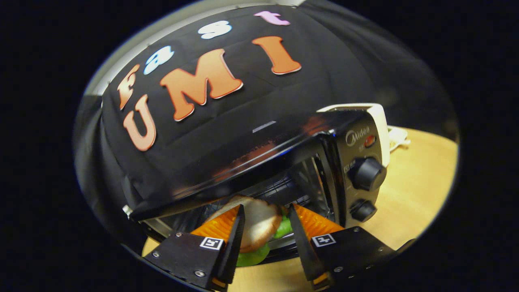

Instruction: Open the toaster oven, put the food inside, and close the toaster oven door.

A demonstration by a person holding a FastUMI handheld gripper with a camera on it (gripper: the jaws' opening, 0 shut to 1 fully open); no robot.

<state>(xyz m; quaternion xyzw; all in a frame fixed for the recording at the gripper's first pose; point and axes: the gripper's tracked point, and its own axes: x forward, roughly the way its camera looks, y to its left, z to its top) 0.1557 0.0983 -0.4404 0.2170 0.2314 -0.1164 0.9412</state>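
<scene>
- Gripper: fingers apart with the sandwich between them. Both inner faces look to be up against its sides, so I read it as clamped on the sandwich, though the contact on the right side is partly hidden.
- Sandwich handling (judgement): light, soft, layered. It will squash or shear if squeezed hard, and the layers can slide apart. Hold it across the bread sides with a light squeeze and keep it level. Don't take it by the lettuce.
- Sandwich look: round pale bread face with a browned rim, green lettuce sticking out underneath and on the right. It looks glossy, possibly a toy, so it may be more slippery than real bread.
- Position: sandwich sits at the mouth of the toaster oven, just above the front lip of the opening and not fully inside yet.
- Toaster oven: black glossy top, cavity open, wire rack visible beyond the sandwich. I can't make out the door itself here.
- Control panel on the right of the cavity: upper knob, lower knob, a red lamp above them.
- Desk: light wood, carries the oven. A white object lies beyond the oven.
</scene>
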